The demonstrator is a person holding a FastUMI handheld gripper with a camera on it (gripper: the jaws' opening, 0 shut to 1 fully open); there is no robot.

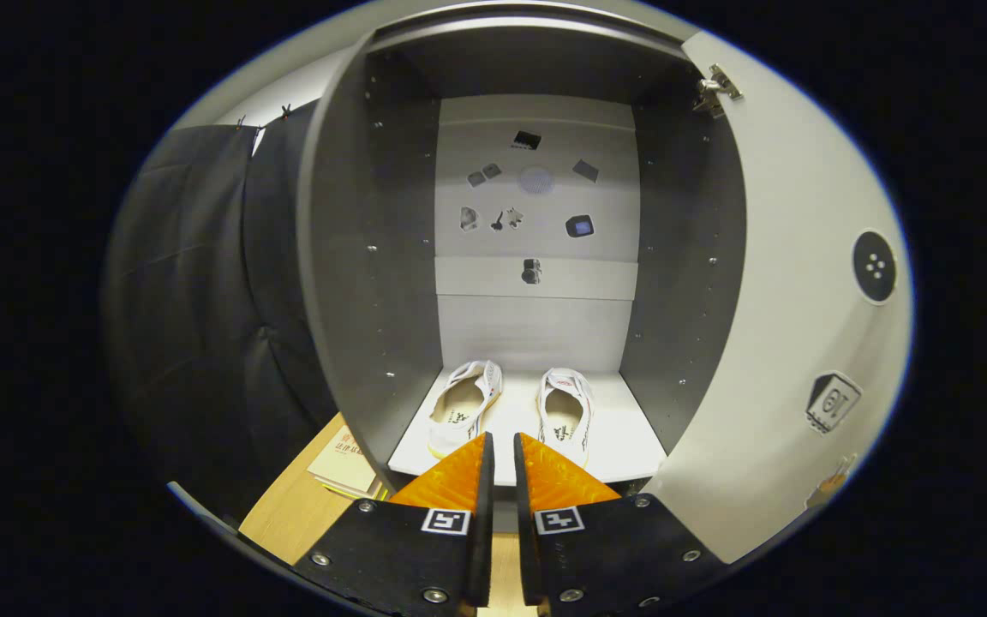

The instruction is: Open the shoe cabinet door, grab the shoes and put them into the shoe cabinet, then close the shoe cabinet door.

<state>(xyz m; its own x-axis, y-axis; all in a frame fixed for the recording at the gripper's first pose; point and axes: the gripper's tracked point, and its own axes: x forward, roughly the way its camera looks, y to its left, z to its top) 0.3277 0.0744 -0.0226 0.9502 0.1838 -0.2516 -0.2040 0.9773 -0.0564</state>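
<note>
Left to right, as we noted: cabinet side wall (373, 257); left shoe (463, 403) and right shoe (566, 411) side by side on cabinet floor (631, 441), long axes running straight into cabinet, heels toward us. Gripper (502, 450) just short of shoes, fingers nearly pressed together, narrow gap, pinching nothing. Open door (793, 326) swung out to right of fingers. We judged closing remained; next move turns on door lying right of gripper.

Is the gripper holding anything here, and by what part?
Nothing is held: the gripper is nearly closed on air, and both shoes sit inside the cabinet.
</note>
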